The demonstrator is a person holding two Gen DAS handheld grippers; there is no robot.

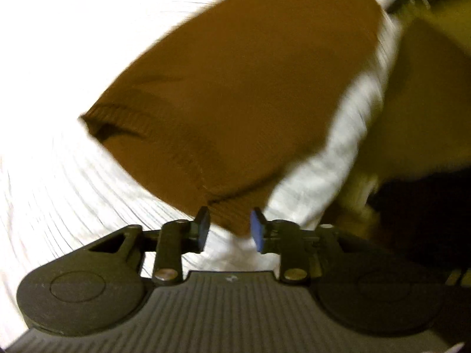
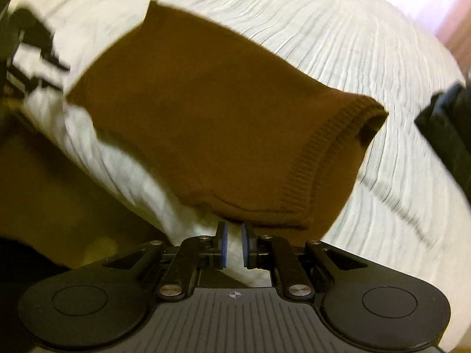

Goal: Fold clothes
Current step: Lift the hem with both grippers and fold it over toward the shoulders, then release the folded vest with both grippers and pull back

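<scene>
A brown knit sweater (image 1: 241, 88) lies folded on a white ribbed bedspread (image 1: 59, 191), its ribbed hem facing left in the left wrist view. My left gripper (image 1: 229, 229) is open, and the sweater's near corner sits just beyond its blue pads with nothing clamped. In the right wrist view the same sweater (image 2: 212, 117) shows its ribbed hem at the right. My right gripper (image 2: 234, 245) has its pads only a narrow gap apart, with white bedding showing through the gap. The sweater's near edge lies just past the tips. Both views are motion-blurred.
The bed's edge runs diagonally, with yellowish-brown floor (image 1: 412, 103) beyond it, also seen as floor (image 2: 59, 191) at the lower left. A black garment (image 2: 447, 135) lies on the bedspread at the far right. The other gripper's dark frame (image 2: 32, 38) shows at the upper left.
</scene>
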